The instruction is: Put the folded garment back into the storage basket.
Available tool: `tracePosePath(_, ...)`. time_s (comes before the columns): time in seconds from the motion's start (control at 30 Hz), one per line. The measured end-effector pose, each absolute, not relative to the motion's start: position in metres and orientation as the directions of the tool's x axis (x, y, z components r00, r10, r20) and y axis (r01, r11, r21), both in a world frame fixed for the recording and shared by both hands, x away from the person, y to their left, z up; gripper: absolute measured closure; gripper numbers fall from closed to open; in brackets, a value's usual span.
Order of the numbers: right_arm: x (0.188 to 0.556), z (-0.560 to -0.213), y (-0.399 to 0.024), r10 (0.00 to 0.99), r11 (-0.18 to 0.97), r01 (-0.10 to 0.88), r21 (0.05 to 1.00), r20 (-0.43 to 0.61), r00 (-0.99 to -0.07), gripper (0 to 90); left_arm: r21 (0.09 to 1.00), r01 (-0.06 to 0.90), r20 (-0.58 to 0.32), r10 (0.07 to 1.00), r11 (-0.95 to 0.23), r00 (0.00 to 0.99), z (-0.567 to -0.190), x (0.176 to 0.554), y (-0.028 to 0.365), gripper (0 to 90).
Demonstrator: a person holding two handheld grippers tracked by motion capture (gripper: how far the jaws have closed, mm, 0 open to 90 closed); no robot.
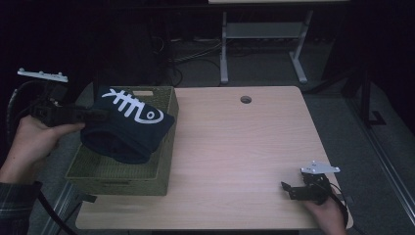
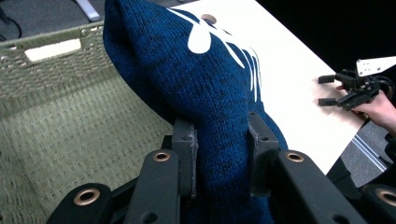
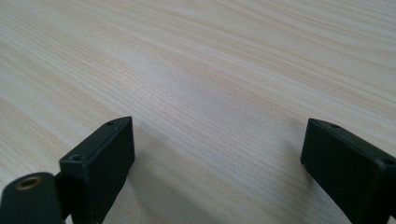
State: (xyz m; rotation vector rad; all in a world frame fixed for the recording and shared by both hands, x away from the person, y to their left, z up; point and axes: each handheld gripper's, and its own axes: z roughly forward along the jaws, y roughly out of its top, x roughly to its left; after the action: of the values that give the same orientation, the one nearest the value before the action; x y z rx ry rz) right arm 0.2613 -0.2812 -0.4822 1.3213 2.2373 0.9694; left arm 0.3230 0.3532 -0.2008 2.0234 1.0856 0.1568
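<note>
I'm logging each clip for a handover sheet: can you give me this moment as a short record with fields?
Held item: dark blue knit garment with a white fishbone design
Holder: left hand-held gripper, shut on the knit
Item position: over the green woven basket, draped on its right rim
Basket position: left end of the wooden table
Right hand-held gripper: jaws open, nothing between them, low over the table's near right corner

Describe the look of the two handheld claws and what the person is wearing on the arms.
Both are matte black, two-jawed tools with flat rectangular pads and brass-coloured pivot rivets. The left claw and the right claw each carry a pale grey three-cornered plate on top. A black cable trails from the left one. The left forearm wears a dark plaid sleeve.
</note>
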Motion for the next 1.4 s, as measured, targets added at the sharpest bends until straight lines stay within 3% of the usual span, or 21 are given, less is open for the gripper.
tracePosePath(0.83,0.261,-0.482,-0.281,0.870,0.325,0.617,0.717,0.030,-0.493,9.6,0.631,0.754,-0.353,0.798,-0.182,0.488,-0.270,0.334,0.395,70.3)
tracePosePath(1.4,0.261,-0.482,-0.281,0.870,0.325,0.617,0.717,0.030,-0.492,9.6,0.561,0.811,-0.417,0.790,-0.165,0.449,-0.322,0.352,0.393,70.2)
